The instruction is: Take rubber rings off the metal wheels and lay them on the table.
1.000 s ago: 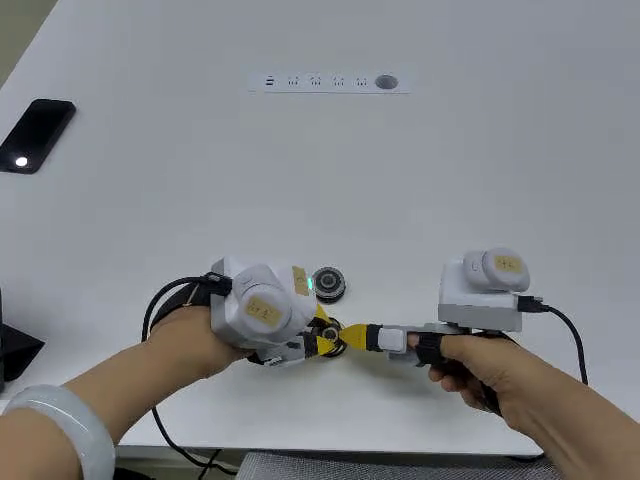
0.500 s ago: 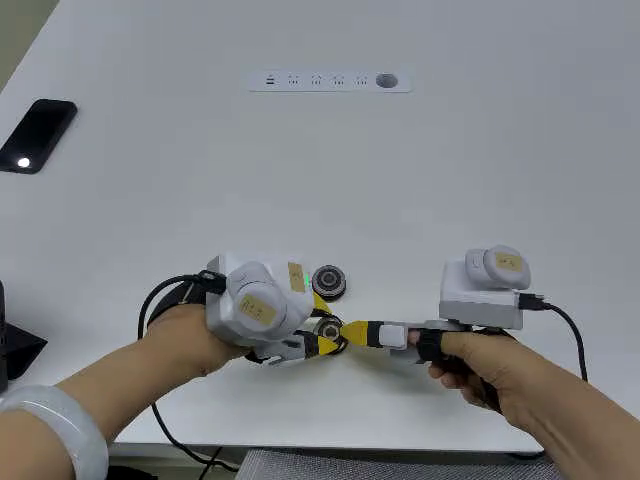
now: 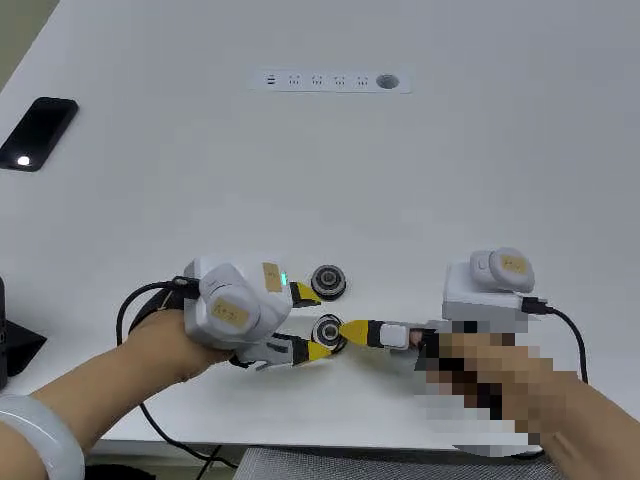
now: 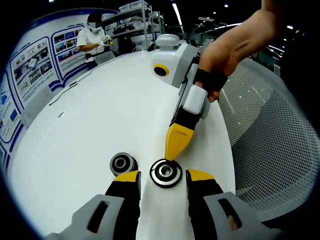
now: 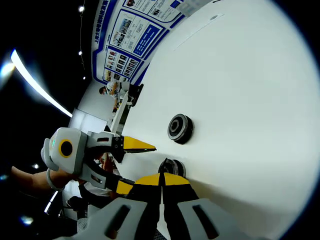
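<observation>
Your left gripper (image 3: 312, 322) stands wide, one jaw on each side of the near wheel (image 3: 327, 331), which lies flat on the table (image 3: 420, 200), axle up (round, so no long axis). Your right gripper (image 3: 350, 332), jaws pressed together, touches it from the right. The second wheel (image 3: 328, 282) sits just beyond.

Hidden and cut-off bits

Right gripper view, bottom centre: near wheel (image 5: 172, 166) half hidden behind right tool (image 5: 161, 176), tips pressed together; whether they pinch anything, can't tell. Head view, lower left: dark object (image 3: 15, 350) cut off by frame edge.
</observation>
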